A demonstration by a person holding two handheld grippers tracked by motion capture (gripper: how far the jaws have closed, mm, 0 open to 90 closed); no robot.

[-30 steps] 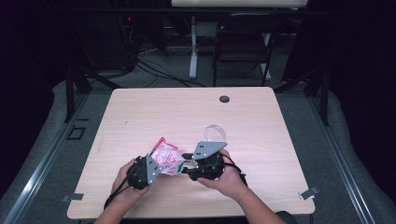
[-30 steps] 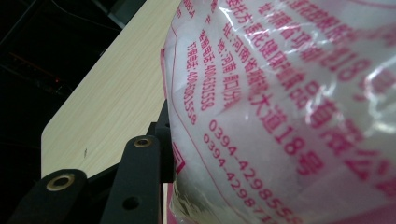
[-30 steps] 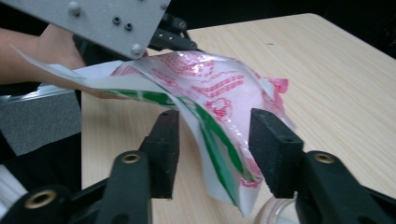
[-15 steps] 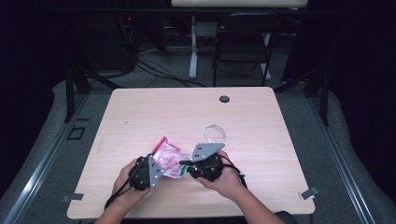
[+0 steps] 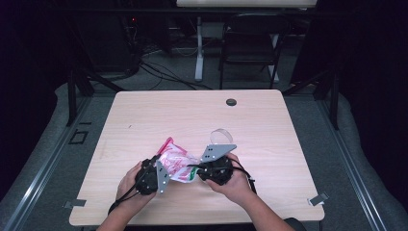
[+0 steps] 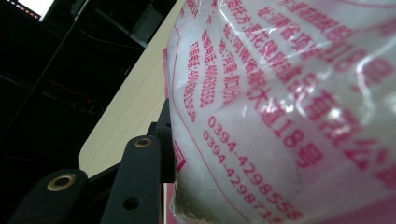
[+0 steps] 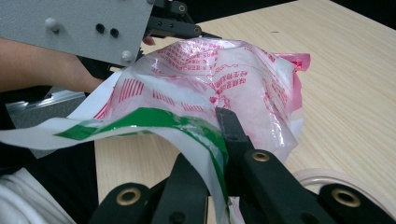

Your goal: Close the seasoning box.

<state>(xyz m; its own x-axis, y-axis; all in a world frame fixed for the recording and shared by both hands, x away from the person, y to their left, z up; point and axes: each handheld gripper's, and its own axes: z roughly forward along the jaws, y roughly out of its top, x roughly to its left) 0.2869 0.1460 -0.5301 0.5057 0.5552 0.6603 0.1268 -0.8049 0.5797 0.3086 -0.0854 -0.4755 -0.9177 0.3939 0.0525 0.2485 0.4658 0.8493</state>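
One bag (image 5: 174,163) lies on the table (image 5: 269,125), held between two grippers, and one clear ring (image 5: 221,136) sits just beyond the right one. The bag is clear plastic printed with pink-red characters and a pink edge, with a green stripe along the end nearest the right gripper (image 5: 192,172); it holds something white and granular. Its long axis runs from the near right to the far left, the pink end pointing away from the person. The right gripper's jaws have just closed and now pinch the green-striped edge, seen close in the right gripper view (image 7: 223,154). The left gripper (image 5: 163,174) has its jaws partly closed against the bulging side of the bag (image 6: 289,102), gripping it.
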